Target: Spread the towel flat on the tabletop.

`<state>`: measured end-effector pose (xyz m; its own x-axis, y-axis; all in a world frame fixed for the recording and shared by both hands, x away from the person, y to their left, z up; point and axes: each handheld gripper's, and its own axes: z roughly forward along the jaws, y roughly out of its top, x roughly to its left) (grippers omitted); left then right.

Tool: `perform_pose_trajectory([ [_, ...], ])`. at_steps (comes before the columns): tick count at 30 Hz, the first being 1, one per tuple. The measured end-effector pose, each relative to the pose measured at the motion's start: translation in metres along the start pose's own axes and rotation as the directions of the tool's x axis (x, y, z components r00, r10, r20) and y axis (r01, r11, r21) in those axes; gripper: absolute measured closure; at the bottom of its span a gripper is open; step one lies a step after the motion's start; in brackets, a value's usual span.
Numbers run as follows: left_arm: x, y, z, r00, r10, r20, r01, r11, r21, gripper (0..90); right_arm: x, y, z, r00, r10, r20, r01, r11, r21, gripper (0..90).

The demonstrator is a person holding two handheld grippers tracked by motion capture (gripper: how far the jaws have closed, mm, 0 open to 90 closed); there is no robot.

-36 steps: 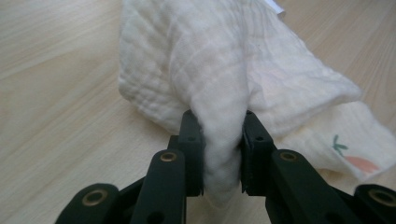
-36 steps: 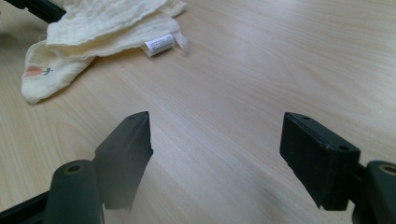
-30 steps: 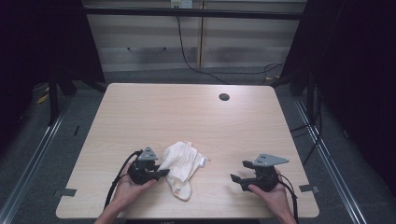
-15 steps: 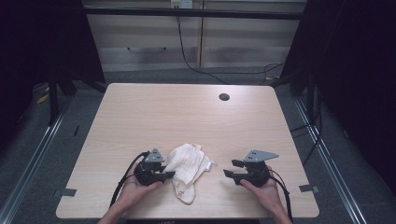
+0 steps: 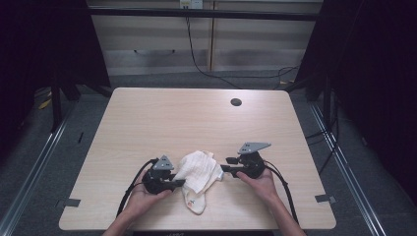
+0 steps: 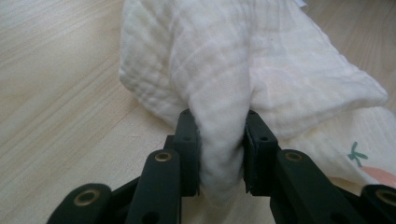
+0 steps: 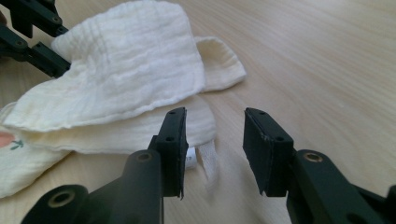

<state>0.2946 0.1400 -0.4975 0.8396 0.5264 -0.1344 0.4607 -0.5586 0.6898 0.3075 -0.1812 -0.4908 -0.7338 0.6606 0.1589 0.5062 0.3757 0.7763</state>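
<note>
Your left tongs (image 6: 223,154) are clamped on a raised fold of the white cloth (image 5: 199,172), which lies crumpled on the bench (image 5: 196,118) between both tongs. Your right tongs (image 7: 214,151) have just been closing and stand apart, pads pressing nothing, with the cloth's tag edge between them.

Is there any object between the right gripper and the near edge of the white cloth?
No, nothing visible is in the way. The right gripper has just been closing, and its jaws stand apart over bare table with the white cloth edge and its small loop right at them. The left gripper already pinches a fold.
</note>
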Motion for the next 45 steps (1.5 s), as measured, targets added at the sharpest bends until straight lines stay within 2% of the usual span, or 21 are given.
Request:
perform_pose_trajectory([
  [4,0.0,0.0,0.0,1.0,0.005,0.001,-0.005,1.0,-0.001,71.1,0.001,-0.002,0.009,0.9998,-0.013,-0.016,0.013,1.0,0.015,59.6],
  [9,0.0,0.0,0.0,1.0,0.005,0.0,-0.005,1.0,-0.001,71.1,0.003,-0.004,0.017,0.9992,-0.018,-0.037,0.018,1.0,0.014,53.9],
  [16,0.0,0.0,0.0,1.0,0.006,0.0,-0.006,1.0,-0.005,71.1,0.008,-0.006,0.026,0.9977,-0.044,-0.052,0.046,0.998,0.038,54.2],
  [19,0.0,0.0,0.001,1.0,0.006,-0.001,-0.006,0.9999,-0.01,71.1,0.01,-0.006,0.026,0.9973,-0.065,-0.036,0.066,0.997,0.039,58.6],
  [21,0.0,-0.001,0.001,1.0,0.005,-0.001,-0.005,0.9999,-0.01,71.1,0.012,-0.006,0.027,0.9966,-0.08,-0.022,0.081,0.996,0.038,68.2],
  [24,0.0,-0.001,0.001,1.0,0.001,0.002,-0.001,0.9999,-0.012,71.0,0.015,-0.006,0.027,0.9964,-0.077,-0.035,0.078,0.996,0.034,81.1],
  [27,0.0,-0.001,-0.001,1.0,0.001,-0.002,-0.001,1.0,-0.003,69.1,0.014,-0.006,0.025,0.9968,-0.062,-0.05,0.063,0.998,0.021,85.3],
  [31,0.003,-0.004,-0.003,0.9996,-0.021,0.018,0.022,0.9995,-0.023,62.6,0.01,-0.004,0.018,0.9982,-0.024,-0.055,0.023,1.0,-0.018,86.1],
  [37,0.007,-0.004,-0.017,0.9975,-0.048,0.052,0.053,0.9937,-0.099,47.6,0.008,-0.001,0.009,0.9985,0.0,-0.054,-0.003,0.999,-0.048,86.3],
  [41,0.012,-0.002,-0.033,0.9967,-0.075,0.031,0.079,0.9858,-0.149,35.9,0.011,0.006,0.0,0.999,-0.002,-0.045,-0.001,0.998,-0.059,86.3],
  [43,0.017,-0.003,-0.042,0.995,-0.098,0.019,0.099,0.9792,-0.177,31.6,0.012,0.01,-0.004,0.9993,-0.014,-0.036,0.011,0.998,-0.061,86.4],
  [45,0.022,-0.004,-0.047,0.9933,-0.115,0.01,0.115,0.974,-0.195,30.6,0.013,0.014,-0.009,0.9994,-0.015,-0.032,0.013,0.997,-0.07,86.4],
])
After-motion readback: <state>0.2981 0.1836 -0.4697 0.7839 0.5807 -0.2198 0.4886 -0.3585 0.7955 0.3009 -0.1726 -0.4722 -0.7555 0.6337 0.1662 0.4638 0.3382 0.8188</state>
